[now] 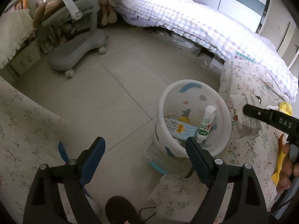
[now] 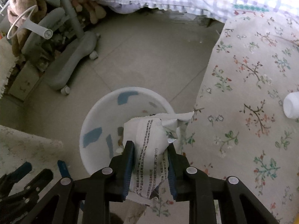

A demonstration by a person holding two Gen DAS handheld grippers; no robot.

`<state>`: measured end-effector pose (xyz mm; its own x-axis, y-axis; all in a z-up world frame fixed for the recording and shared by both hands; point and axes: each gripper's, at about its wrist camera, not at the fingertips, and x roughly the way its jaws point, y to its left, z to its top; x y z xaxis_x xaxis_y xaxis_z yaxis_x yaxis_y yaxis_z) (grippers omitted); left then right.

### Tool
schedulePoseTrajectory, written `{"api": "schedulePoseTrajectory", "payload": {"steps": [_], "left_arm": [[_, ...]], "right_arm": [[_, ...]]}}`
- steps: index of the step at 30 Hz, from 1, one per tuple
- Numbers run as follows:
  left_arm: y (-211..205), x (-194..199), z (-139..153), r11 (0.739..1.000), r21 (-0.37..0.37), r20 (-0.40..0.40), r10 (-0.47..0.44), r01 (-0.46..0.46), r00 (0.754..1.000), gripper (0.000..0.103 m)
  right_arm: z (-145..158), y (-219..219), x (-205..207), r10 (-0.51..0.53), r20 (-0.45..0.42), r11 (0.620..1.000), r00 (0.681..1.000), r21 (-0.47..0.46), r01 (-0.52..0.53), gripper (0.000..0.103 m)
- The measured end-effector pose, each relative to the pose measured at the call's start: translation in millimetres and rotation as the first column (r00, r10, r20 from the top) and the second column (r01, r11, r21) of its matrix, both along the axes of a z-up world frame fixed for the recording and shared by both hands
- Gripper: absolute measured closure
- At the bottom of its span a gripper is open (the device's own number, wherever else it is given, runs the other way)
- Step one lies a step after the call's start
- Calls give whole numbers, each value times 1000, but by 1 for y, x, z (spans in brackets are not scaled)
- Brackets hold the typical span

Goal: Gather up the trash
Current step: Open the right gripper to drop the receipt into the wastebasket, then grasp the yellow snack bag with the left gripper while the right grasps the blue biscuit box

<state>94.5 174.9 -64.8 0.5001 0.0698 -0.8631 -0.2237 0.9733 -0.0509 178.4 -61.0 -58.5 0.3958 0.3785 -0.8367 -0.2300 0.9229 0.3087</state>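
Right hand-held gripper (image 2: 150,147), crumpled white printed wrapper (image 2: 149,136)

the trash bin (image 1: 194,123) is set on the tiled floor (image 1: 119,85), just beside the cloth-covered table (image 2: 248,85) to its right. a tube (image 1: 205,125) and a carton (image 1: 179,128) are held inside the bin. the wrapper (image 2: 151,145) is positioned above the bin's opening. a chair base (image 1: 74,54) is found behind, to the left, with the bed (image 1: 196,26) behind the table.
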Motion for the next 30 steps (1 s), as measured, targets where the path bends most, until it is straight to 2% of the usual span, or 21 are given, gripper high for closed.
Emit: {"api": "schedulePoseTrajectory", "payload": {"steps": [4,6,7,11,18,30], "left_arm": [[0,0,0,1000,3,-3,1,-1,1000,10],[1,0,0,1000,3,-3,0,0,1000,10],[1,0,0,1000,4,-3,0,0,1000,10],[0,-1,1,1000,-1,-3,-3,3,1000,10],[-13,-1,5,1000,-7,-4,-27,27,1000,10],[-53,-1,10,995,-42,-34,-92,91,995,10]], "right_arm": [[-3,3,3,6,22,1000,1000,30,-7,65],[-2,3,5,4,26,998,1000,58,-6,48],[0,4,4,-1,31,998,1000,63,-1,45],[7,7,2,4,50,999,999,46,-6,43],[13,-4,-3,-10,33,999,999,32,9,40],[35,-60,-22,-49,42,996,998,-66,51,31]]}}
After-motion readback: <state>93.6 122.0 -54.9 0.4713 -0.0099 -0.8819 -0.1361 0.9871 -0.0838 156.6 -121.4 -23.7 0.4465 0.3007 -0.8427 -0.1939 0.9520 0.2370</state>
